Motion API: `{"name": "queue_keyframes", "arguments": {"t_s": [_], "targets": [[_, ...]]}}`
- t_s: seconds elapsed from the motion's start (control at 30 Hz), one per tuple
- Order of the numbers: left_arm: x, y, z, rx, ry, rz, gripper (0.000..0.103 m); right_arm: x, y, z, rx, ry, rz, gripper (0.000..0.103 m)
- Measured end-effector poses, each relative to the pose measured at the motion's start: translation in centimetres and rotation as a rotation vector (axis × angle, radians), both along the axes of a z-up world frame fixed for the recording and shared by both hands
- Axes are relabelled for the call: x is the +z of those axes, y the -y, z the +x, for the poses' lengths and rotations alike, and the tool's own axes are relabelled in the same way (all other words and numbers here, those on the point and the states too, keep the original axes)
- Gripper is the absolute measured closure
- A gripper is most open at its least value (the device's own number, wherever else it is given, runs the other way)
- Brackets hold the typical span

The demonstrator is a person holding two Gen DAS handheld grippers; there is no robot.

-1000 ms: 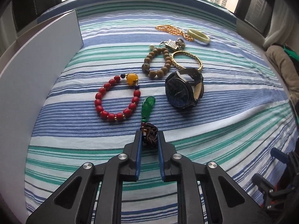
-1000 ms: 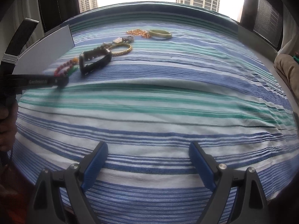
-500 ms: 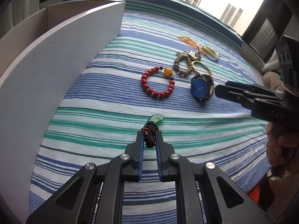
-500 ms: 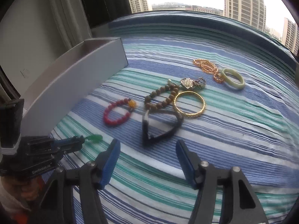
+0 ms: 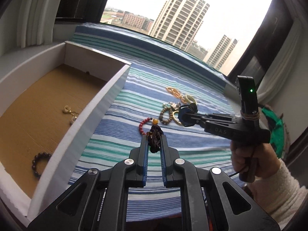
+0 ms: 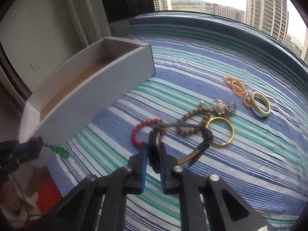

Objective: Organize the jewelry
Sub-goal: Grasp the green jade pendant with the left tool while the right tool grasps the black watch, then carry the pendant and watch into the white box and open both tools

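A: How will the watch (image 6: 173,144) handle?

B: Likely heavier than the beads, with a stiff case and floppy strap. The right gripper (image 6: 153,157) is clamped on the case, which looks the firmest spot.

A: And the left one?

B: The left gripper (image 5: 154,144) is closed on the pendant's (image 6: 57,150) knotted cord; the light green stone dangles near the box (image 5: 107,96), at its left.
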State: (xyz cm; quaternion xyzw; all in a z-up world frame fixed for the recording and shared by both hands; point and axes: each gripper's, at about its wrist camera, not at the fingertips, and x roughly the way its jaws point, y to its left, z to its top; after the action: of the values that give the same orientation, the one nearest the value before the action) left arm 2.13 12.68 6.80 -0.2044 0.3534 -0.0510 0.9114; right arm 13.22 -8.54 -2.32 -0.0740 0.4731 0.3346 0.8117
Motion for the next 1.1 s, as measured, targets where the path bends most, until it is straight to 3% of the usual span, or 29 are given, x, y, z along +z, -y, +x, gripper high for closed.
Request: {"name": "queue_keyframes", "arguments": {"t_s": [0.17, 0.33, 0.53, 0.73, 0.77, 0.8, 0.83, 0.9, 1.1], "targets": [[3.3, -5.9, -2.1, 0.168, 0.052, 0.082, 0.093, 5.6, -6.0, -1.1, 0.131, 0.065, 0.101, 0.092], [1.3, -12.9, -1.9, 0.342, -0.06, 0.138, 0.093, 7.7, -14.3, -2.3, 0.279, 0.078, 0.142, 0.092], [-4.4, -19.4, -0.5, 0.488, -0.238, 0.158, 0.094, 4.9, -24.7, -3.7, 0.455, -0.02, 0.082, 0.092], [-7.8, -21.4, -0.8, 0.544, -0.337, 0.132, 0.09, -0.6, -30.6, -4.4, 0.481, -0.14, -0.035, 0.089], [-8.0, -21.5, -1.0, 0.554, -0.347, 0.127, 0.087, -1.0, -30.8, -4.7, 0.469, -0.147, -0.036, 0.084], [-8.1, -21.6, -1.2, 0.557, -0.35, 0.114, 0.076, -1.2, -31.1, -4.7, 0.452, -0.147, -0.039, 0.079], [-8.0, -21.7, -1.7, 0.567, -0.342, 0.107, 0.058, -1.2, -31.1, -4.7, 0.433, -0.14, -0.034, 0.068], [-7.3, -21.2, -2.6, 0.596, -0.314, 0.124, 0.037, -0.6, -30.6, -4.8, 0.409, -0.121, -0.003, 0.064], [-5.3, -16.9, -3.0, 0.535, -0.213, 0.147, 0.025, 1.8, -25.8, -6.2, 0.377, -0.018, 0.031, 0.061]]}}
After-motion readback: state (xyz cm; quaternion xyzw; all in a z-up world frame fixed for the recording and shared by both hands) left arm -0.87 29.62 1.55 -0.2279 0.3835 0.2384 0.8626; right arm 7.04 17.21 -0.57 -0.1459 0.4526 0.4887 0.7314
